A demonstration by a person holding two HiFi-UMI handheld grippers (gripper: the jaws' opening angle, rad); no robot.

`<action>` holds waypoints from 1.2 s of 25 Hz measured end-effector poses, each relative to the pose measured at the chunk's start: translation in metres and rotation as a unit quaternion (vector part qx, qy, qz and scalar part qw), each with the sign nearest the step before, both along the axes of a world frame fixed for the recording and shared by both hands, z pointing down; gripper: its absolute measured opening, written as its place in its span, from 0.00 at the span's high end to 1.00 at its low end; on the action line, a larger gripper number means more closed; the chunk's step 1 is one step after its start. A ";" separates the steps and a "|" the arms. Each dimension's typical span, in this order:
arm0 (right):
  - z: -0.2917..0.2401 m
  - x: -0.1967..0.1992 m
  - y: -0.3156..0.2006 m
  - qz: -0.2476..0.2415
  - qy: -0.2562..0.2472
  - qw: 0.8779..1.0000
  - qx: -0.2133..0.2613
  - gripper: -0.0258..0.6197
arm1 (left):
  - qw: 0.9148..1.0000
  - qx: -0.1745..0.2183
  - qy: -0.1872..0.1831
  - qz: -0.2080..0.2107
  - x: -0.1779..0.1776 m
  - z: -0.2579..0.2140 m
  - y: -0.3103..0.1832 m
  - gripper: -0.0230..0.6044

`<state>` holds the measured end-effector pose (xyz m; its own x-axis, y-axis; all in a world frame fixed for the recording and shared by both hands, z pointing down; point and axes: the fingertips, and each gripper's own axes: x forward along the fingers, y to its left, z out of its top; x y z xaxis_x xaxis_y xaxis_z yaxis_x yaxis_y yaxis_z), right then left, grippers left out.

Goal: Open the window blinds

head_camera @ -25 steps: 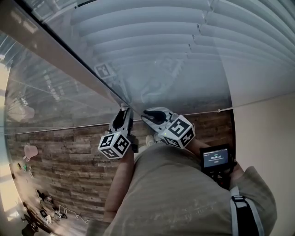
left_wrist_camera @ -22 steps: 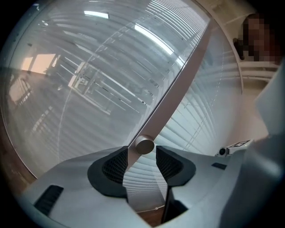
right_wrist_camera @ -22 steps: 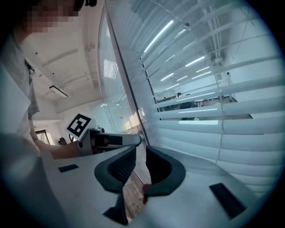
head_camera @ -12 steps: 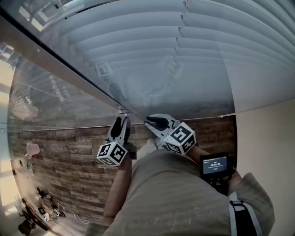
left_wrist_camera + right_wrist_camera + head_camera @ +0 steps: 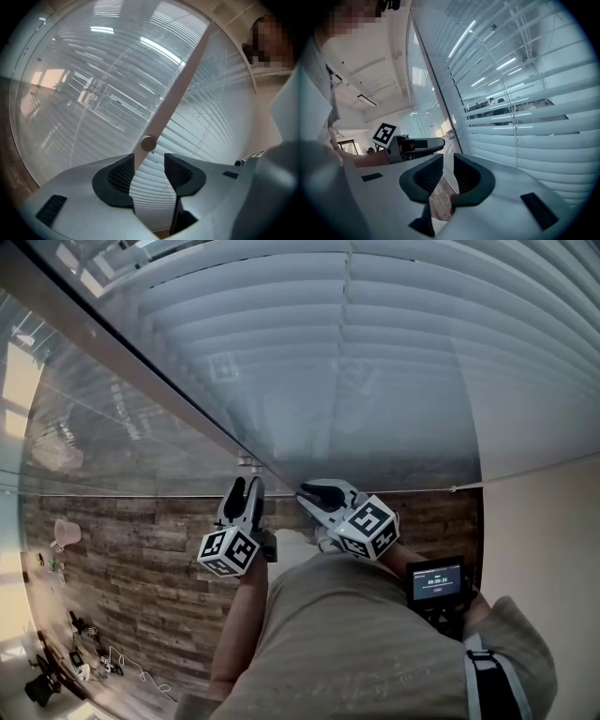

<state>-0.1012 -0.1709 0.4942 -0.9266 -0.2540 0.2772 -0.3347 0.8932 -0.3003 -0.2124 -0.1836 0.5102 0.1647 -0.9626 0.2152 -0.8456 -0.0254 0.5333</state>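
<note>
Saw the blinds (image 5: 375, 334) down behind glass, filling the window ahead, with slim gaps between the slats in the right gripper view. Found a round knob (image 5: 148, 143) on the slanted frame bar (image 5: 180, 89) beside them. Held the left gripper (image 5: 149, 164) just short of that knob, jaws just opened wide, nothing between. Held the right gripper (image 5: 448, 164) alongside, jaws apart, empty. Noted wood floor (image 5: 141, 568) below.
</note>
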 end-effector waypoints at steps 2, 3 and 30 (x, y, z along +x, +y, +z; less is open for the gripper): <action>0.000 0.000 0.002 -0.002 0.001 1.000 0.002 0.84 | 1.000 0.005 0.000 -0.002 -0.002 -0.002 -0.001 0.66; -0.001 -0.002 0.003 -0.003 0.002 1.000 0.003 0.84 | 1.000 0.009 -0.002 -0.001 -0.004 -0.004 -0.004 0.66; -0.024 -0.007 -0.028 0.036 -0.012 0.999 -0.020 0.84 | 0.977 -0.018 -0.203 0.056 0.029 -0.027 -0.044 0.75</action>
<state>-0.1082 -0.1984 0.4701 -0.9131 -0.3093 0.2658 -0.3896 0.8541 -0.3446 -0.1833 -0.2274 0.4828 0.1619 -0.9339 0.3187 -0.9809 -0.1169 0.1557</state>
